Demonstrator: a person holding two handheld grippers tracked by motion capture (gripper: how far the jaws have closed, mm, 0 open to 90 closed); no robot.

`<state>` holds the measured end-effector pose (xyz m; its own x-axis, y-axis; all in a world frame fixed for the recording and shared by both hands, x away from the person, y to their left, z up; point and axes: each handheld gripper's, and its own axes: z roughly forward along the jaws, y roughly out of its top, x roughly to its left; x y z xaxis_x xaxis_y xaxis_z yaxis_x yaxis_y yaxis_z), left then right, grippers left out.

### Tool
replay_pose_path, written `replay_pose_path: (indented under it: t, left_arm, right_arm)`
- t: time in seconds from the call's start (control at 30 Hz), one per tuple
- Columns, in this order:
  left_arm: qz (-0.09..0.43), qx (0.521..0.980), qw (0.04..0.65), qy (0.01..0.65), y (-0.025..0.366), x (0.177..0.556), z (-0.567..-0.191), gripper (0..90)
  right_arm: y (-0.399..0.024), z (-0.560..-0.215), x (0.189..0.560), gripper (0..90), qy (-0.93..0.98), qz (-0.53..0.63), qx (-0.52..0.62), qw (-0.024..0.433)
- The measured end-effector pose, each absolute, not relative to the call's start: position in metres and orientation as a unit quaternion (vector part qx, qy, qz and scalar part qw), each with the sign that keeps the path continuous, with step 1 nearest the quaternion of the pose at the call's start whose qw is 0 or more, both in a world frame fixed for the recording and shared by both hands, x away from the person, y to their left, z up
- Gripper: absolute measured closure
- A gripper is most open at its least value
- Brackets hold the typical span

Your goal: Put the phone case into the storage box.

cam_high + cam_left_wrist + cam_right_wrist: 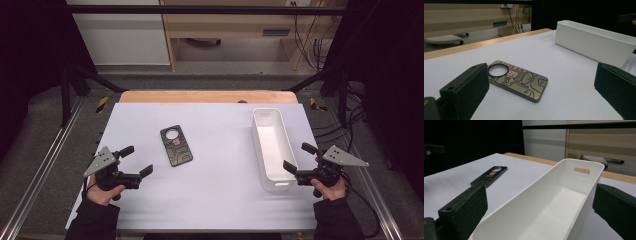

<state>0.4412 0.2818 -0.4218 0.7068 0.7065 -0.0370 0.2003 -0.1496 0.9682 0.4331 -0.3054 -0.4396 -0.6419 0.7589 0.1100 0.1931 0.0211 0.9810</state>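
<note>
A dark phone case with a round camera hole and cartoon drawings lies flat near the middle of the white table. In the left gripper view the phone case lies just ahead of the wide-apart jaws. My left gripper is open at the table's left, pointing toward the case, with nothing between its jaws. A long white bin stands empty at the right. My right gripper is open beside the bin's near right corner. In the right gripper view the bin sits between the jaws, untouched.
The white table sheet ends at a wooden edge at the back. Metal rails run along both sides. Black frame posts, cables and cabinets stand beyond the table.
</note>
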Motion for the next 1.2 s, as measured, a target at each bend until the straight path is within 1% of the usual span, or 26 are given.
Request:
replay_pose_path:
  t: [0.33, 0.63, 1.2]
  left_arm:
    - [0.216, 0.727, 0.572, 0.313, 0.275, 0.441, -0.417, 0.0]
    - [0.213, 0.729, 0.562, 0.327, 0.265, 0.444, -0.414, 0.0]
    - [0.201, 0.755, 0.533, 0.324, 0.229, 0.461, -0.408, 0.0]
  right_arm:
    - [-0.304, -0.438, 0.433, 0.3, 0.682, 0.598, 0.348, 0.235]
    - [-0.302, -0.437, 0.432, 0.4, 0.686, 0.595, 0.345, 0.236]
    - [-0.301, -0.437, 0.432, 0.4, 0.691, 0.591, 0.343, 0.236]
